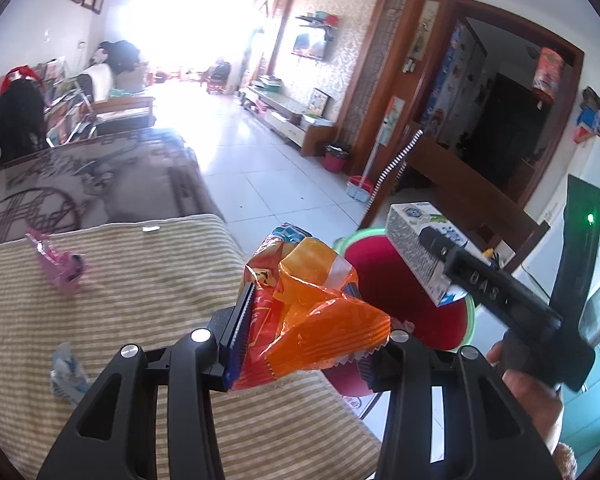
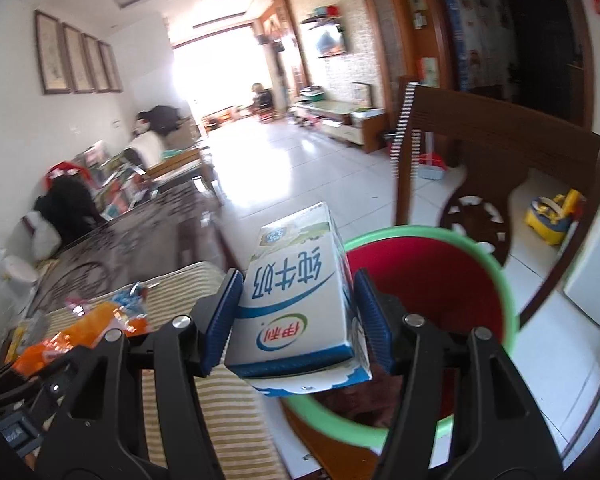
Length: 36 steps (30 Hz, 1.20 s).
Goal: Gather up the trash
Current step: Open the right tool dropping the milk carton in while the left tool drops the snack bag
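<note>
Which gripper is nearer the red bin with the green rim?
Right. The right gripper holds the milk carton at the red bin's rim, partly over its opening. The left gripper, clamping the orange wrapper, sits beside the bin above the striped cloth's edge.

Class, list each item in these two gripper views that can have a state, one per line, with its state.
left gripper: shut on the orange wrapper.
orange wrapper: crumpled, held.
right gripper: shut on the milk carton.
milk carton: held, print upside down.
red bin: open-topped.
pink wrapper: lying on striped cloth.
</note>
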Motion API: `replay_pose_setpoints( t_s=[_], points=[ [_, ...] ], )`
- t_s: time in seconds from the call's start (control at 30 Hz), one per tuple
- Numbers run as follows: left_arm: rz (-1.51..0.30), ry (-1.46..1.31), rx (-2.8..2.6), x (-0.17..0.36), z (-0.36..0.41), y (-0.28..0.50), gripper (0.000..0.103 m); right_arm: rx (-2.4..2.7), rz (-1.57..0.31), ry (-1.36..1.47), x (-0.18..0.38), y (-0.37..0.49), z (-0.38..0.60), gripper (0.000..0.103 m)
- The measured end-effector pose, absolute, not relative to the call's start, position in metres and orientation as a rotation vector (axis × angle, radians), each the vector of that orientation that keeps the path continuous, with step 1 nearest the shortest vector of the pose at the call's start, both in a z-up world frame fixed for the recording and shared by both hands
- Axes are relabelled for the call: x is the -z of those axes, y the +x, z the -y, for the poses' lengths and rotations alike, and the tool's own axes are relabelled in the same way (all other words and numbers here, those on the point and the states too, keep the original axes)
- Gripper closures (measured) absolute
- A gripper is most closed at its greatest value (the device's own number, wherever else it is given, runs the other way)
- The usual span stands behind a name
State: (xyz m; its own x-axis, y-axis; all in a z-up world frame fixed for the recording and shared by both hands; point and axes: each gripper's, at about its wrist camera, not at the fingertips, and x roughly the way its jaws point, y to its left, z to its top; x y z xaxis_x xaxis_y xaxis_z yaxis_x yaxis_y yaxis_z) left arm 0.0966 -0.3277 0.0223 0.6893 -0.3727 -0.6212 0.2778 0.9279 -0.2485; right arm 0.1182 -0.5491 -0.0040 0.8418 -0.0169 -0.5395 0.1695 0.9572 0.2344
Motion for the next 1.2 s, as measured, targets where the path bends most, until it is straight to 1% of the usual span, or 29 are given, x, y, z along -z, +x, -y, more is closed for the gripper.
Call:
replay_pose_setpoints(
  t_s=[0.17,0.27,0.3,0.33,0.37,0.47,0.53,0.6,0.7,0.77,0.8,0.83,0.97,1.03,1.13,1.2],
  points=[
    [-0.743,-0.121,0.404,-0.016,0.349,0.099,0.061,0.178,-0.589,0.366,0.016,0.118,0.585,0.047],
    [-0.752,-0.124,0.442,-0.013,0.364,0.103,0.061,0.214,-0.583,0.36,0.018,0.118,0.589,0.046],
    [-0.756,-0.129,0.455,-0.012,0.367,0.105,0.061,0.241,-0.577,0.351,0.017,0.116,0.59,0.036],
    [-0.759,-0.133,0.471,-0.011,0.371,0.107,0.061,0.287,-0.56,0.347,0.015,0.114,0.593,0.018],
    [-0.762,-0.137,0.491,-0.011,0.378,0.11,0.061,0.319,-0.539,0.351,0.013,0.111,0.596,0.014],
    [-0.763,-0.129,0.537,-0.01,0.397,0.123,0.061,0.433,-0.435,0.411,0.005,0.091,0.615,0.013],
    [-0.762,-0.121,0.573,-0.011,0.412,0.133,0.061,0.522,-0.357,0.473,0.002,0.075,0.629,0.011],
    [-0.779,-0.114,0.618,-0.009,0.427,0.141,0.06,0.567,-0.311,0.524,0.001,0.064,0.641,0.011],
    [-0.823,-0.123,0.653,-0.003,0.443,0.151,0.049,0.597,-0.287,0.565,0.004,0.057,0.651,0.011],
    [-0.832,-0.137,0.655,-0.001,0.445,0.152,0.047,0.583,-0.316,0.544,0.005,0.063,0.65,0.011],
    [-0.829,-0.142,0.655,0.0,0.443,0.149,0.041,0.577,-0.326,0.534,0.006,0.066,0.648,0.011],
    [-0.823,-0.142,0.65,0.001,0.438,0.146,0.039,0.569,-0.333,0.522,0.005,0.069,0.645,0.011],
    [-0.806,-0.125,0.603,0.003,0.407,0.133,0.038,0.523,-0.334,0.49,-0.001,0.077,0.627,0.011],
    [-0.793,-0.123,0.557,0.003,0.382,0.125,0.036,0.498,-0.346,0.473,-0.002,0.082,0.619,0.01],
    [-0.771,-0.112,0.431,0.006,0.33,0.109,0.03,0.454,-0.364,0.446,-0.005,0.09,0.604,0.009],
    [-0.766,-0.117,0.305,0.01,0.289,0.098,0.029,0.424,-0.38,0.426,-0.006,0.095,0.593,0.007]
  ],
)
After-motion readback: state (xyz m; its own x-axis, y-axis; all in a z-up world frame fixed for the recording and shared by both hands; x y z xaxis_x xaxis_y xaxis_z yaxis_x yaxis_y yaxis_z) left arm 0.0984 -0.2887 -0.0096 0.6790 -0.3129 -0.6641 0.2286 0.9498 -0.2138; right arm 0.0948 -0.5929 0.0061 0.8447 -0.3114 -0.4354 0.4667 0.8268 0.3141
